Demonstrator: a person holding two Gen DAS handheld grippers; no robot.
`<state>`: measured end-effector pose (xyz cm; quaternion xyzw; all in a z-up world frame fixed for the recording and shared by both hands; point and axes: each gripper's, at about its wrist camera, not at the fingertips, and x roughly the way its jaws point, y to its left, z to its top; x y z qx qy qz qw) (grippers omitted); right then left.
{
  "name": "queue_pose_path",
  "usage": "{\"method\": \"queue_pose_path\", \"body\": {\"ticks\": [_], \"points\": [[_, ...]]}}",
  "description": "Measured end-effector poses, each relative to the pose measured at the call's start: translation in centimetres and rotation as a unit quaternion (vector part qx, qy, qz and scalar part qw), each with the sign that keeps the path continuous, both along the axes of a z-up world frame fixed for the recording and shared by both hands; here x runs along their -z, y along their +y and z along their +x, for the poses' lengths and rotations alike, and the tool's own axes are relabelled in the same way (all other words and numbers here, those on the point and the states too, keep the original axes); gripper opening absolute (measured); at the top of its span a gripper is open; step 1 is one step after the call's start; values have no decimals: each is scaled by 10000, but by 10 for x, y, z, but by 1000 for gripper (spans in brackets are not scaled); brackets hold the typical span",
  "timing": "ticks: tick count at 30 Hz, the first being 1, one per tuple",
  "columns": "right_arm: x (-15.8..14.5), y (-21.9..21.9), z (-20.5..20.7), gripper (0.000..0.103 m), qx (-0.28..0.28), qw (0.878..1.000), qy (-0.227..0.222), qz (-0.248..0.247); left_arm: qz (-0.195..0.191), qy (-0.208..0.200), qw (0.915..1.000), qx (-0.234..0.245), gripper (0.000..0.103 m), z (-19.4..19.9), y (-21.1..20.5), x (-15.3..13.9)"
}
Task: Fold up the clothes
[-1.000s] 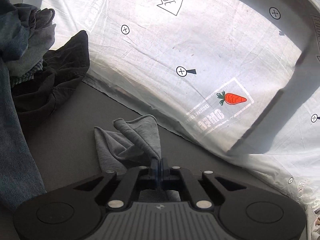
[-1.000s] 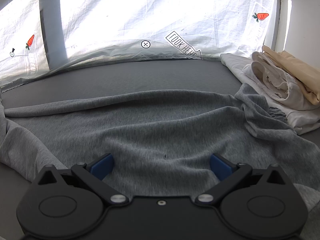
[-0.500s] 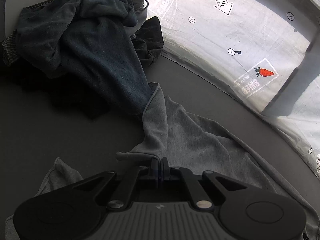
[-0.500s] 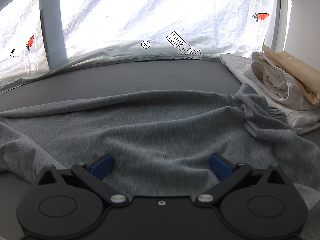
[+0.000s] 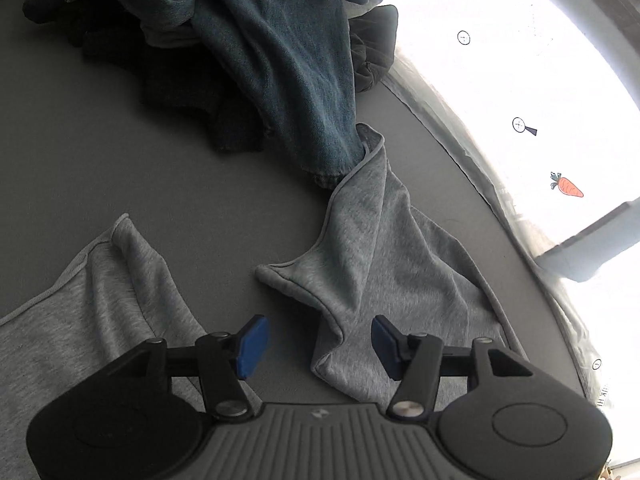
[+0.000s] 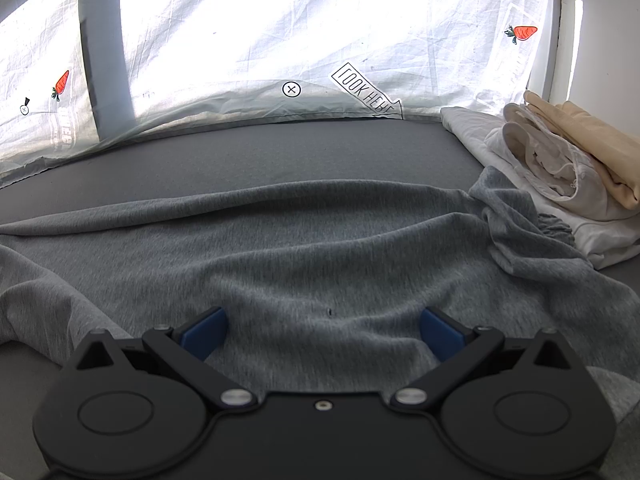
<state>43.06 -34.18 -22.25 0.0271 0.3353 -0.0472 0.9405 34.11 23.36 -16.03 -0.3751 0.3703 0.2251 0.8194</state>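
The left gripper [image 5: 318, 340] has just opened its jaws, dropping the grey garment [image 5: 372, 256] hem flat on the bench [image 5: 140, 160] near the dark clothes pile [image 5: 280, 60], so that side seems laid out, while the right gripper [image 6: 322, 332] hovers wide open, empty, above the garment's middle.

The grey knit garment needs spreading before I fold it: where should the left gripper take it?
Grip the hemmed corner flap of the grey knit garment, coming from above. It lies free ahead of the open left gripper, whose jaws have just opened.
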Motion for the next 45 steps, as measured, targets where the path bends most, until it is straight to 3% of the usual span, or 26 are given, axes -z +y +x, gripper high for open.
{"method": "queue_pose_path", "body": {"ticks": [6, 8, 9, 10, 11, 13, 18, 24, 30, 34, 38, 39, 40, 45], "points": [[0, 0, 0, 103, 3, 10000, 0, 3, -70, 101, 9999, -49, 58, 20, 11, 17], [0, 0, 0, 103, 6, 10000, 0, 4, -97, 57, 9998, -185, 52, 23, 14, 21], [0, 0, 0, 103, 7, 10000, 0, 5, -39, -42, 9998, -207, 43, 23, 14, 20], [0, 0, 0, 103, 8, 10000, 0, 5, 56, -66, 9998, -192, 15, 24, 14, 18], [0, 0, 0, 103, 9, 10000, 0, 5, 287, -47, 9993, -218, 5, 24, 12, 13], [-1, 0, 0, 103, 11, 10000, 1, 6, 828, -118, 9963, -216, 5, 23, 9, 1], [-1, 0, 0, 103, 9, 10000, 1, 21, 1538, -179, 9876, -265, 5, 15, 17, -21], [-1, -1, 0, 103, 8, 10000, 2, 36, 1108, 335, 9910, -676, 8, -5, 34, 3], [-2, -3, 0, 103, 1, 10000, 33, 36, 1274, 665, 9880, -564, 13, -18, 32, 10], [-7, -6, 7, 103, -143, 9994, 320, 85, 1383, 706, 9865, -513, 24, -18, 32, 5], [-18, -16, 16, 101, -449, 9959, 747, 245, 1748, 597, 9827, -142, 34, -7, 25, -11], [-21, -18, 15, 95, -501, 9957, 734, 247, 1849, 544, 9812, 38, 35, -3, 22, -16], [-25, -20, 14, 90, -518, 9963, 665, 184, 1969, 512, 9788, 238, 39, 2, 19, -20], [-52, -39, 13, 90, -70, 9994, 110, -328, 2453, 351, 9651, 842, 51, 32, 4, -36]]}}
